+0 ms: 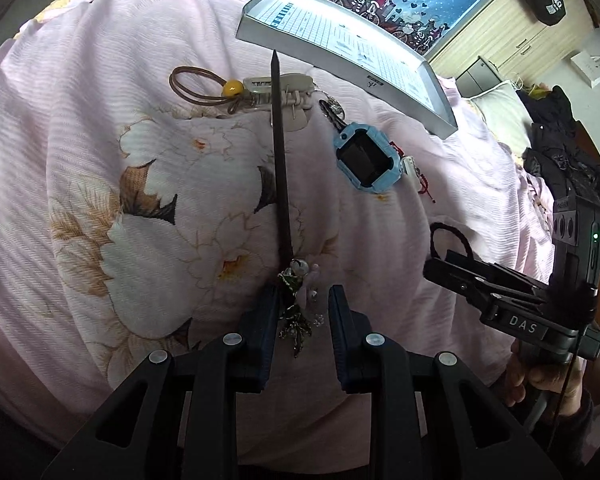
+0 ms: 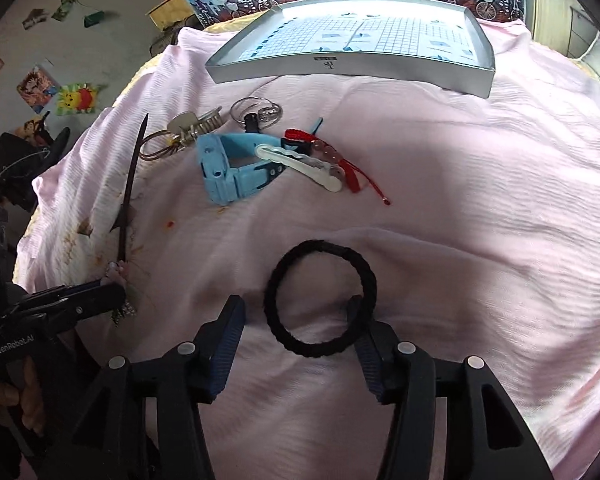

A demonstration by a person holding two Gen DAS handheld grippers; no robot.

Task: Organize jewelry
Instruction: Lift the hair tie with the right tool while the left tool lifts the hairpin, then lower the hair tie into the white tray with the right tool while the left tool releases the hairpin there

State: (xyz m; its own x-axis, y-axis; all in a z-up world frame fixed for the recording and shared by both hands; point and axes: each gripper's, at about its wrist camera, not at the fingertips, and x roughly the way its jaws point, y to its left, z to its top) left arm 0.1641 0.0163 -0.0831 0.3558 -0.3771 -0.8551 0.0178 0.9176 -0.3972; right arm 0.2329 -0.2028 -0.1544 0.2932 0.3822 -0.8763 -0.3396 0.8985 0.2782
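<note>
Pink floral bedding (image 1: 100, 128) covers the bed. On it, well short of the silver tray (image 2: 340, 68), lies a black hair tie (image 2: 320, 298) between the spread right tongs (image 2: 298, 344), ungrasped. Farther left of the tie, the left tongs (image 1: 302, 320) stand released around the ornamented end of a dark hair stick (image 1: 279, 160). Between tie and tray lies a blue watch (image 2: 228, 168) beside a red bracelet (image 2: 352, 168).

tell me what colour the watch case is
Light blue, with a black screen; the watch case shows best in the left wrist view.
</note>
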